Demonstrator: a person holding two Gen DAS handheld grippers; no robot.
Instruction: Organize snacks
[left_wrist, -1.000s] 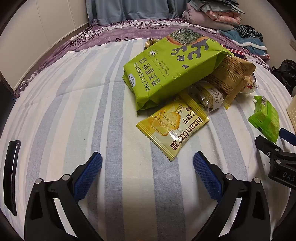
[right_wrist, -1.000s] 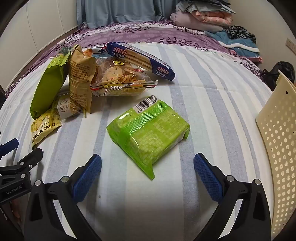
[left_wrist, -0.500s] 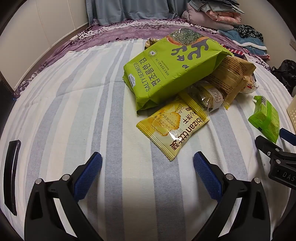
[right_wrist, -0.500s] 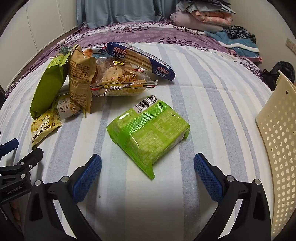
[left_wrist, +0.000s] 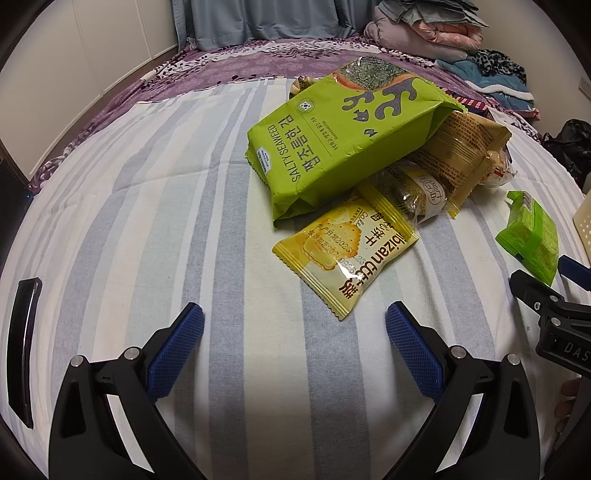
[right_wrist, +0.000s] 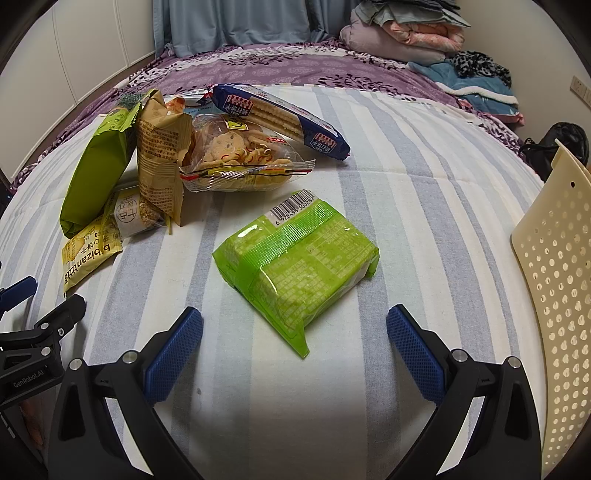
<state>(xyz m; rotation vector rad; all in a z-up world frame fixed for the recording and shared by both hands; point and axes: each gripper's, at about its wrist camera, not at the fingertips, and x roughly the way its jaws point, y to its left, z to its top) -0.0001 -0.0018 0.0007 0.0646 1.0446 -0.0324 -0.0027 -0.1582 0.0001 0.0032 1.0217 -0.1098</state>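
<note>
Snacks lie piled on a striped bed sheet. A green seaweed bag (left_wrist: 343, 136) leans on a tan packet (left_wrist: 461, 151), with a yellow cracker pack (left_wrist: 343, 251) in front of it. My left gripper (left_wrist: 295, 332) is open and empty, just short of the yellow pack. My right gripper (right_wrist: 295, 332) is open and empty, with a bright green wrapped pack (right_wrist: 299, 262) lying just ahead between its fingers. Behind it lie a clear bag of crackers (right_wrist: 240, 158) and a blue biscuit sleeve (right_wrist: 280, 118). The green pack also shows in the left wrist view (left_wrist: 532, 236).
A cream perforated basket (right_wrist: 554, 280) stands at the right edge of the bed. Folded clothes and blankets (right_wrist: 406, 33) are stacked at the back on a purple floral cover. A black strip (left_wrist: 22, 347) lies at the far left. A black bag (right_wrist: 561, 140) sits beyond the basket.
</note>
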